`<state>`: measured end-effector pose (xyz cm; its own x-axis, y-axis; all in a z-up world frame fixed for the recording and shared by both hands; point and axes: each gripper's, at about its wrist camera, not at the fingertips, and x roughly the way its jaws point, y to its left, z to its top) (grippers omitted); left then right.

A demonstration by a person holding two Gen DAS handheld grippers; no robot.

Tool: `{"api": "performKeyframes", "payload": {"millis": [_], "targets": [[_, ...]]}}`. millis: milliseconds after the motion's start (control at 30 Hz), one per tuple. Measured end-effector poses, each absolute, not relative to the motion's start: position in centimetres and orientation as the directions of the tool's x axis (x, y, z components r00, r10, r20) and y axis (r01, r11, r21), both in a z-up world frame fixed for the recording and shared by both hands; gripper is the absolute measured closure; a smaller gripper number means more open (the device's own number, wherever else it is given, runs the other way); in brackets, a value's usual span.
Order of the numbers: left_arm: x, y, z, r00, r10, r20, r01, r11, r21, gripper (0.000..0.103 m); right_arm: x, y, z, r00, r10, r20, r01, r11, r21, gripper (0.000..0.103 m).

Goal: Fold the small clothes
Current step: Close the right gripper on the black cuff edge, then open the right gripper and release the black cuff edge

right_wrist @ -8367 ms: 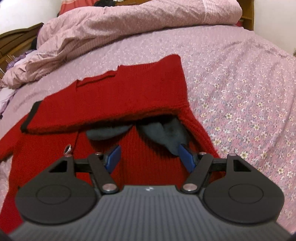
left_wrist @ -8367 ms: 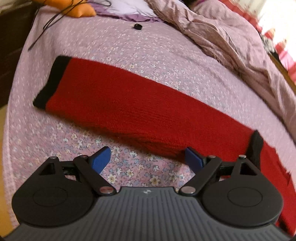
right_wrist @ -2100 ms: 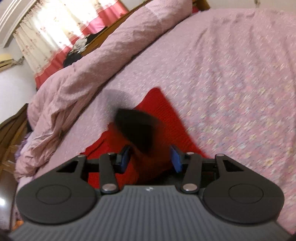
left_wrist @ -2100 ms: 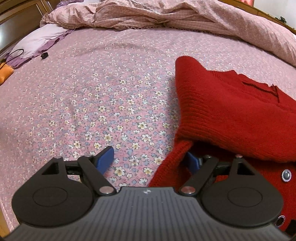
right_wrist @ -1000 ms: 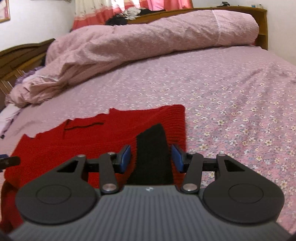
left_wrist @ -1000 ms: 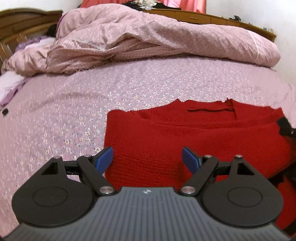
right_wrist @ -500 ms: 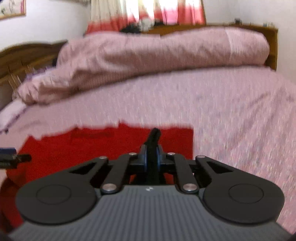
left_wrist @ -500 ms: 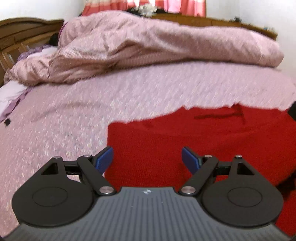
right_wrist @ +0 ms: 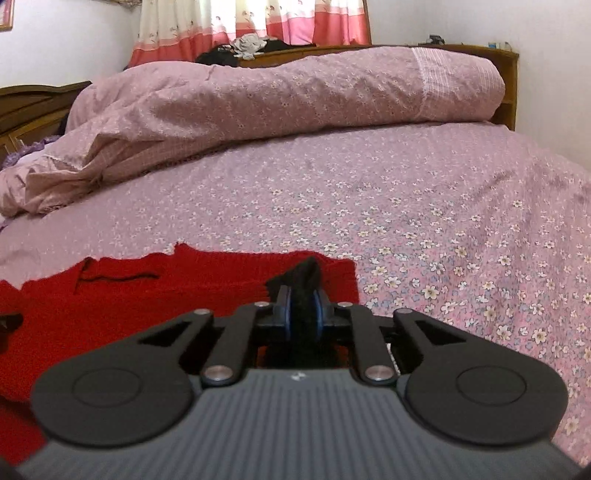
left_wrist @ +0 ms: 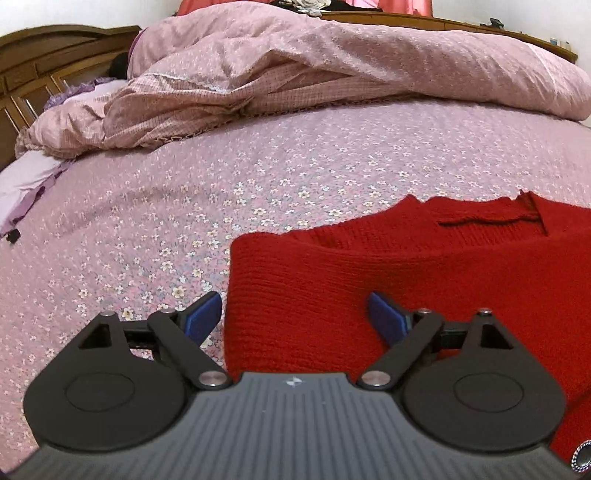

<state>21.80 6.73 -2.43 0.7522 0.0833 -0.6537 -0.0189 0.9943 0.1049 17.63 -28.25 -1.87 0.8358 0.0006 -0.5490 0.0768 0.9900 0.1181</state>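
A red knit sweater (left_wrist: 406, 266) lies partly folded on the floral pink bedsheet (left_wrist: 221, 192). My left gripper (left_wrist: 295, 317) is open, low over the sweater's near left corner, its jaws on either side of the folded edge. In the right wrist view the sweater (right_wrist: 147, 295) fills the lower left. My right gripper (right_wrist: 303, 314) is shut on the sweater's black cuff (right_wrist: 306, 275), which sticks up between the blue pads. A metal snap button (left_wrist: 581, 456) shows at the lower right of the left wrist view.
A rumpled pink duvet (left_wrist: 295, 74) lies across the far side of the bed, also in the right wrist view (right_wrist: 277, 99). A wooden headboard (left_wrist: 44, 66) stands at the far left. A purple pillow (left_wrist: 29, 181) lies at the left edge. Curtains (right_wrist: 258, 18) hang behind.
My right gripper has closed on the black cuff, which lay between its open jaws a second ago. My left gripper stays open and has shifted slightly left along the sweater's edge.
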Motion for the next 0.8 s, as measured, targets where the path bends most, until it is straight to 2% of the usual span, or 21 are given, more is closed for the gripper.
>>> {"api": "performKeyframes", "payload": {"millis": [100,400,633,800], "targets": [[21.7,7.2,-2.1,0.747,0.070,-0.661,-0.023,0.997,0.079,0.012,17.5,-28.5,-0.9,0.827,0.010,-0.563,0.085,0.986,0.142,0.081],[18.0,7.1,0.6,0.752,0.072,-0.655,0.001,0.994,0.109,0.012,12.8,-28.2,1.9,0.847,0.045,-0.530,0.065,0.980,0.187,0.080],[16.6,7.1,-0.3,0.714,0.112,-0.691,-0.012,0.989,0.149,0.012,12.6,-26.9,-0.7,0.794,0.057,-0.606,0.052,0.986,0.160,0.081],[17.2,7.4,-0.8,0.718,0.123,-0.685,-0.044,0.990,0.132,0.010,13.2,-26.6,-1.5,0.813,0.026,-0.582,0.069,0.988,0.141,0.083]]}}
